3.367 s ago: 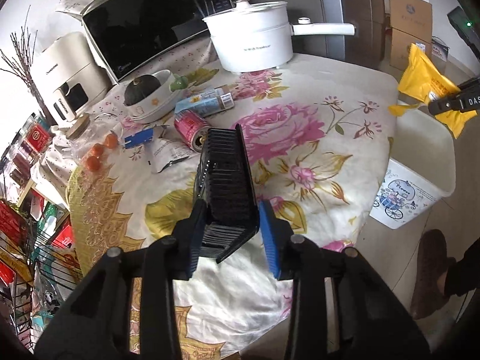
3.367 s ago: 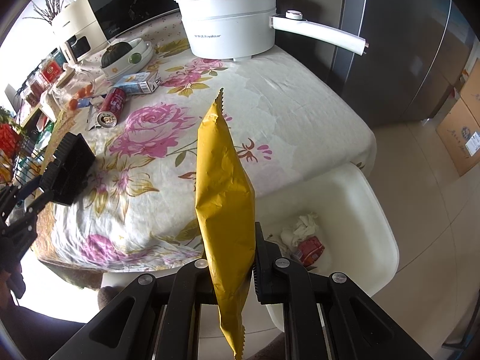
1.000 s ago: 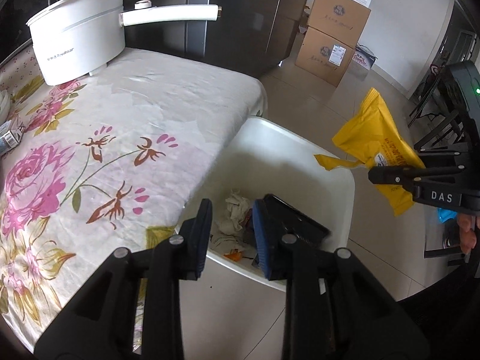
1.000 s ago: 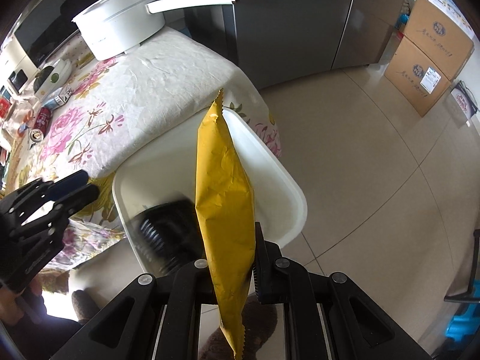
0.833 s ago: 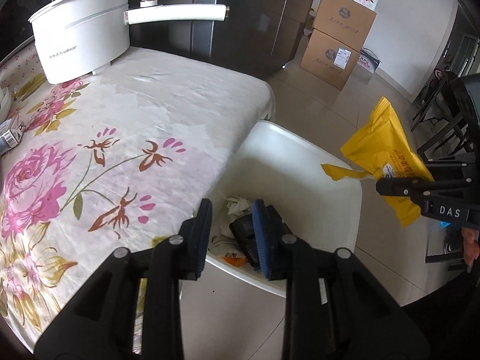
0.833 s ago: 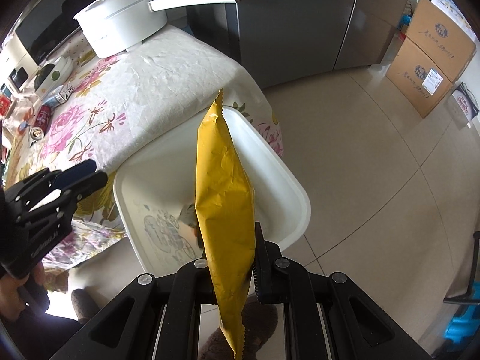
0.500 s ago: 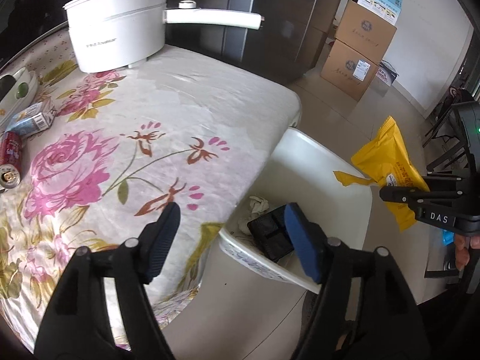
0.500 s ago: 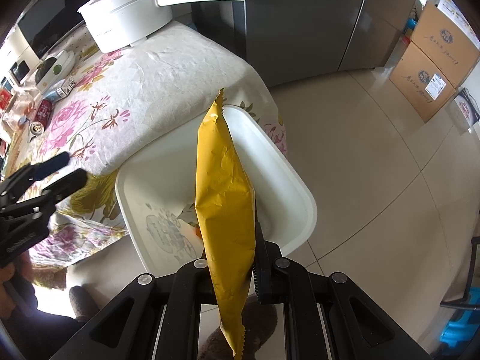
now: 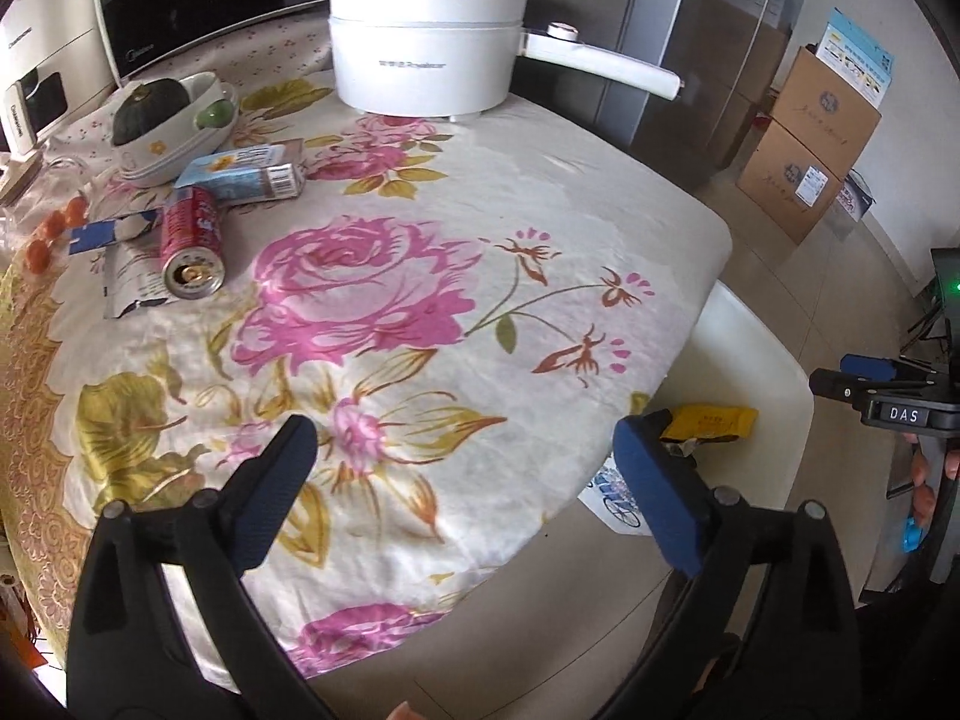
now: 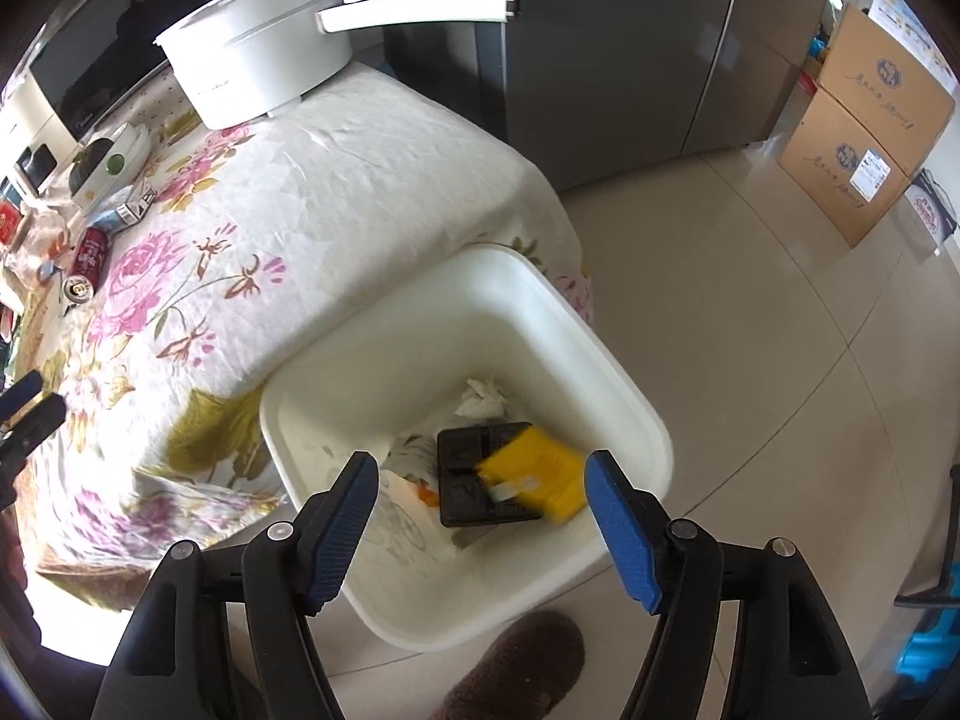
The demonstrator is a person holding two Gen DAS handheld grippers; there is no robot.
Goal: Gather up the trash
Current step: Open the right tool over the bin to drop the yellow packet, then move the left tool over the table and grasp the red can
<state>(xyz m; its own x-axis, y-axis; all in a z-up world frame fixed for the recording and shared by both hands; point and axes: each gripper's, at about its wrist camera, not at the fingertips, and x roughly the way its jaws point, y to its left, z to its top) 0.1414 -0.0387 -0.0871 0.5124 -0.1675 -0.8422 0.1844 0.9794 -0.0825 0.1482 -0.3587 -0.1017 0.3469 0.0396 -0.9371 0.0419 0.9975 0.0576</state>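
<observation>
Left wrist view: left tongs just opened wide, empty, above the desk front edge; soda can near the far left corner, round, apt to roll when pinched.

Right wrist view: right tongs just opened, empty; yellow bag inside the bin atop a black tray, possibly springing back up.

Left hand-held gripper, right hand-held gripper: jaws just opened, empty.
</observation>
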